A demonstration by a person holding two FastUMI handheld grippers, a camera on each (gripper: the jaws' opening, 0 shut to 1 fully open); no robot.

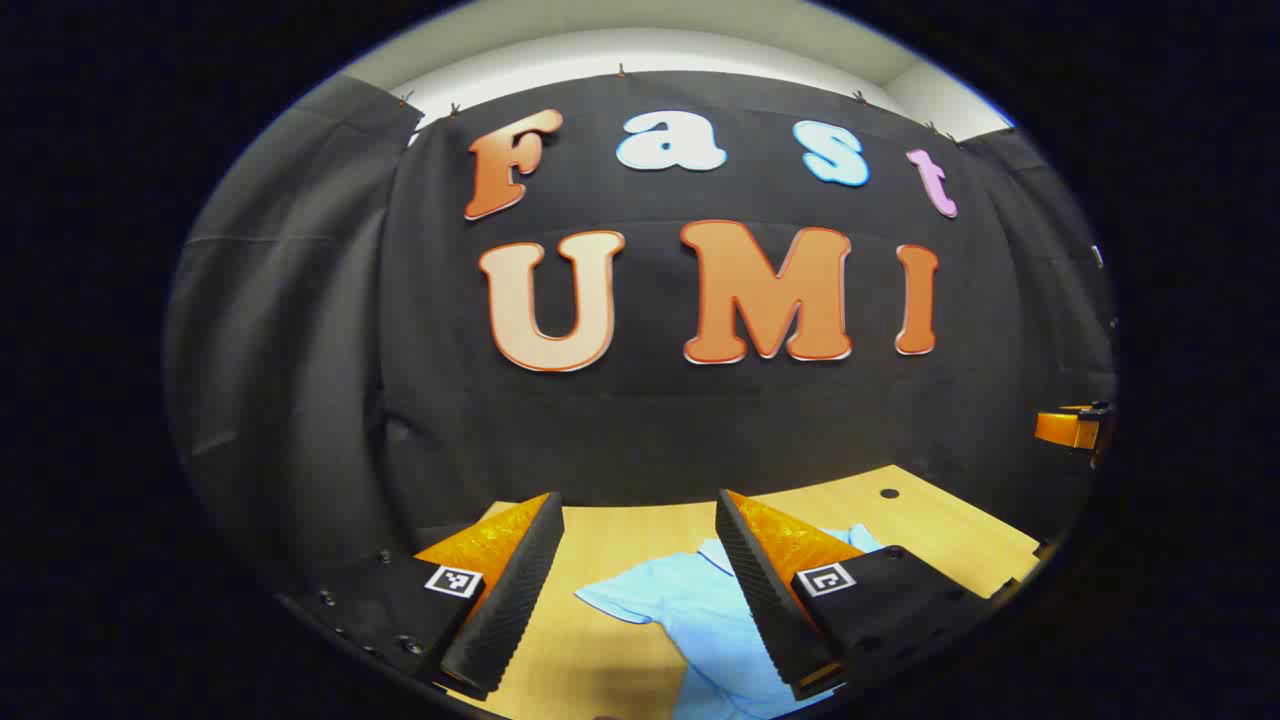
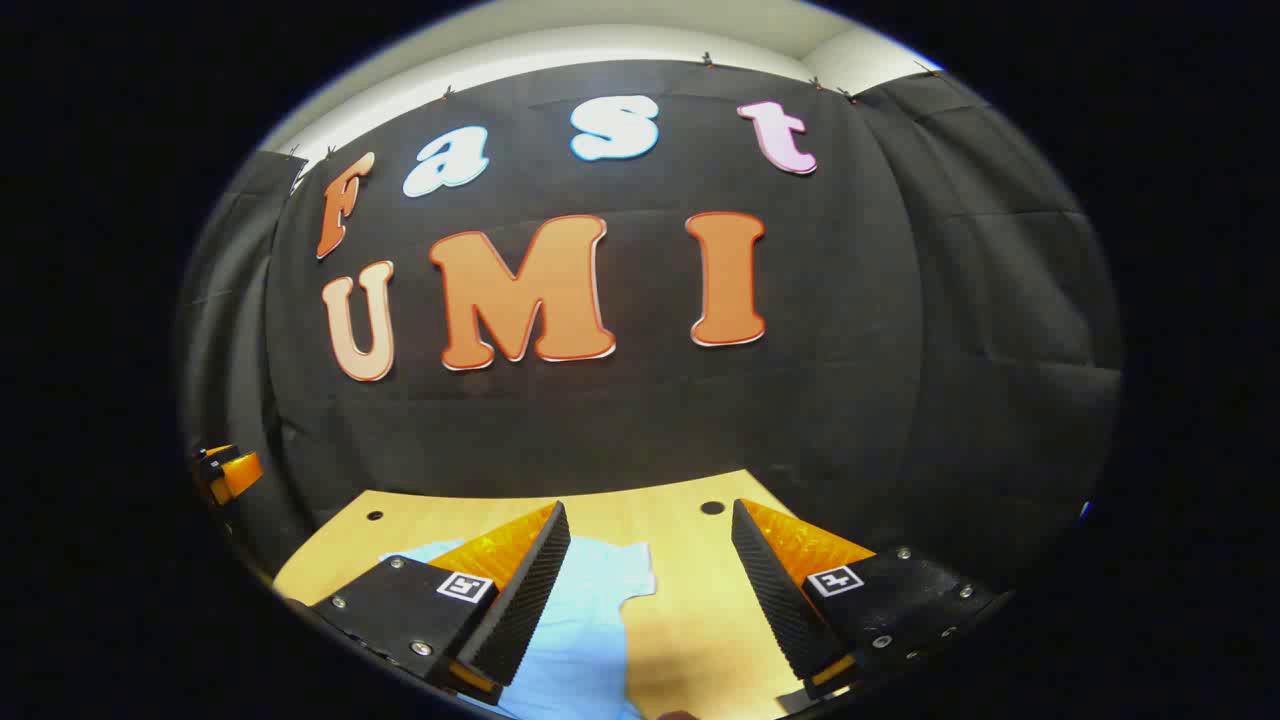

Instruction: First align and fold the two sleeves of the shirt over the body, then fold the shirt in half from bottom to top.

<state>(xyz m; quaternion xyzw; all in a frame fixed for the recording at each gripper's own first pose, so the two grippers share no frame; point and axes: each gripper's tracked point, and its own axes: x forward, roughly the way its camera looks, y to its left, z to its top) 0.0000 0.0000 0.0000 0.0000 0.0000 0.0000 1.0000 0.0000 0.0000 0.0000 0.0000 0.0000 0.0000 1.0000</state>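
Left gripper (image 1: 640,545) jaws wide apart, empty, poised above light-blue shirt (image 1: 700,610) at 6 o'clock on wooden table (image 1: 930,520); right gripper (image 2: 650,550) likewise spread, empty, sleeve (image 2: 610,570) ahead — apparently staged for sleeve folds.

Black cloth wall (image 1: 650,420) behind light wood table (image 2: 680,610), pale ceiling (image 1: 640,40) above.

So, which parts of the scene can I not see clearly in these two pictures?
- Left gripper view: the shirt is cut off by the lower edge, and the left gripper fingers cover part of it.
- Right gripper view: the right gripper finger hides the shirt's middle; its hem is out of frame.
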